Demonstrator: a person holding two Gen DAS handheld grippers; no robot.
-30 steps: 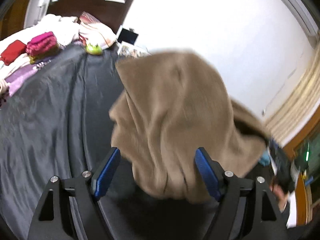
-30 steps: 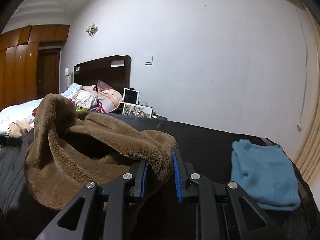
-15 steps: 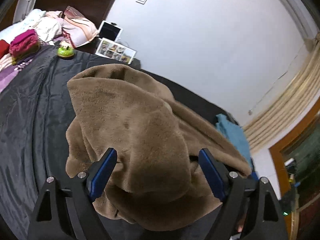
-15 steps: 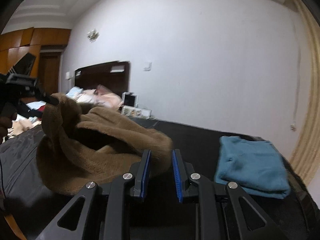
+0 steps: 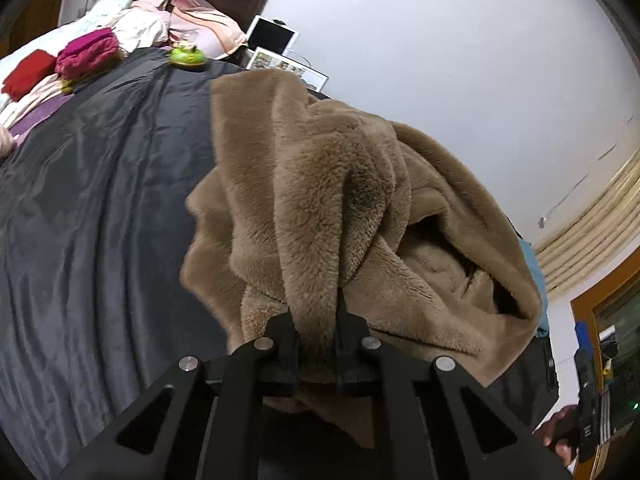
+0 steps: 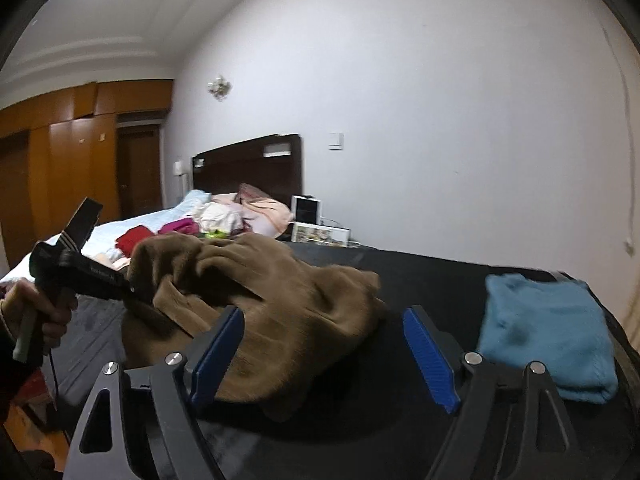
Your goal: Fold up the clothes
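Currently we are pinching a ridge of the brown fleece garment [image 5: 340, 208] in the left gripper [image 5: 316, 320] above the dark bed cover [image 5: 100, 200], right gripper [image 6: 324, 344] spread and empty, risking one-sided bunching.

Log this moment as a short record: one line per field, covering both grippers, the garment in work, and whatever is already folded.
left gripper: shut on a fold of the brown fleece garment
right gripper: open, holding nothing, brown fleece garment just beyond its fingers
garment state: bunched and crumpled, not folded
surface: dark bedspread
already folded: blue garment, lying flat on the bedspread to the right of the brown one
background: red and magenta clothes stacked near the pillows
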